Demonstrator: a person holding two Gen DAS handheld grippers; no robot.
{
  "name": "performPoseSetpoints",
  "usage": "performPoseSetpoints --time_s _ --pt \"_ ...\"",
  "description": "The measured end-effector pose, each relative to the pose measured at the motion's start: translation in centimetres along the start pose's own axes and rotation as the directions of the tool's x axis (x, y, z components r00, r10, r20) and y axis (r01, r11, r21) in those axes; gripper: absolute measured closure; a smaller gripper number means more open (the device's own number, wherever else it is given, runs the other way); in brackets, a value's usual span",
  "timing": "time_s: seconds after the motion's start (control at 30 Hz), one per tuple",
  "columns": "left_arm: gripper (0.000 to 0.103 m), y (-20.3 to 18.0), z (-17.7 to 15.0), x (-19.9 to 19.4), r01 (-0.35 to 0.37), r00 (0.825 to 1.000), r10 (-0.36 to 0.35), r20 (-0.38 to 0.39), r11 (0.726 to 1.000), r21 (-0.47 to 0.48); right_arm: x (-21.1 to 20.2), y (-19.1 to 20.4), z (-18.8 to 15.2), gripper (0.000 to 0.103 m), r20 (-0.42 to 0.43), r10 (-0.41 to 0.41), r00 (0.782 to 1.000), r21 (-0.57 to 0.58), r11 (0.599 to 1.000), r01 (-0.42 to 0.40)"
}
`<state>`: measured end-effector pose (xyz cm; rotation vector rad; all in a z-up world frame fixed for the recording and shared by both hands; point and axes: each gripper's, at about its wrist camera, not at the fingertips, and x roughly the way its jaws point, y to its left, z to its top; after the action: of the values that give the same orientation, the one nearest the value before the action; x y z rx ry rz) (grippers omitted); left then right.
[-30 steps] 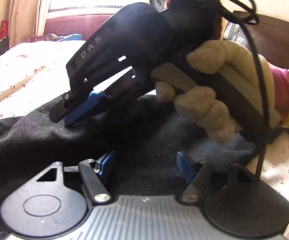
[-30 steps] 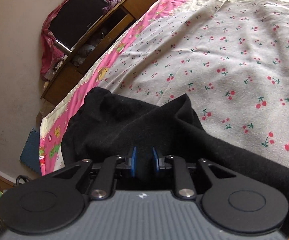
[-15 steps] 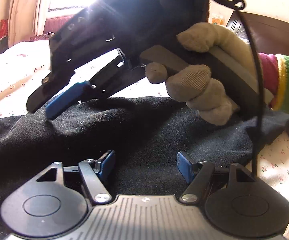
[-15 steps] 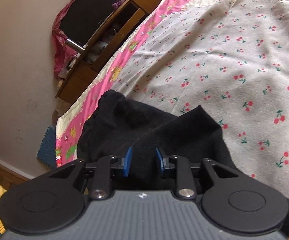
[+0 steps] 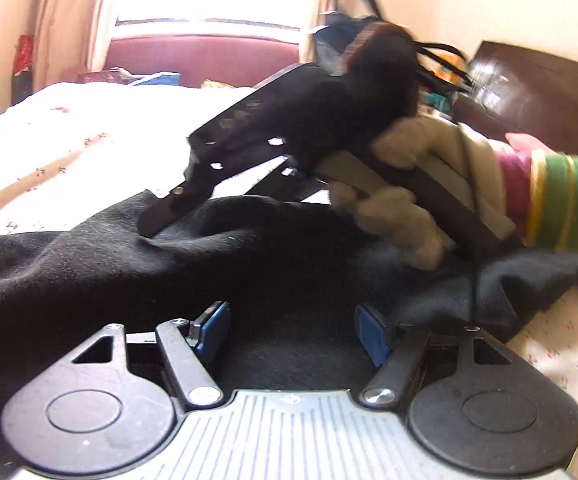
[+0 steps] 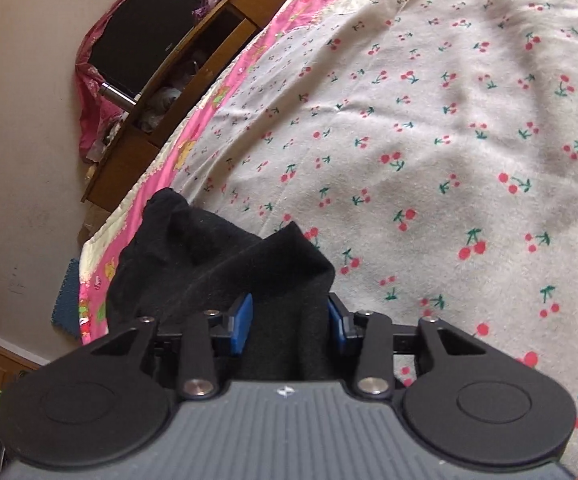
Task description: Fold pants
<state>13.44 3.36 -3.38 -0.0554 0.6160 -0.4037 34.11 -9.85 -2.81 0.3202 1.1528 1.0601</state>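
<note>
Right gripper (image 5: 161, 220) motion-blurred in left view, lower finger hidden; black pants (image 5: 89, 268) cut off at left edge.

Black pants (image 6: 225, 264) lie rumpled on the cherry-print bed (image 6: 429, 128).

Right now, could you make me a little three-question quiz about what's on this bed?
1. True or false: the right gripper has its fingers clamped shut on the black pants.
2. What print covers the bedsheet? A stripes, B cherries, C stars.
3. Fill in: the left gripper hangs over the black ____.

Key: 1 false, its fingers are spread with cloth between them. 2 B. 3 pants.
</note>
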Motion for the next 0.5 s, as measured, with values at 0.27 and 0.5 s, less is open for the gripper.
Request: performPoseSetpoints --time_s 0.27,0.5 --pt "0.007 -1.9 -1.5 1.8 -0.072 0.997 0.07 0.021 0.992 0.108 -2.8 2.7 -2.5 0.063 0.007 0.093 0.996 -0.142 0.986 -0.091" --pt "0.004 -1.7 -0.9 2.2 -0.062 0.997 0.066 -0.036 0.993 0.101 -4.2 1.2 -2.1 0.064 -0.028 0.092 0.995 0.003 0.996 -0.092"
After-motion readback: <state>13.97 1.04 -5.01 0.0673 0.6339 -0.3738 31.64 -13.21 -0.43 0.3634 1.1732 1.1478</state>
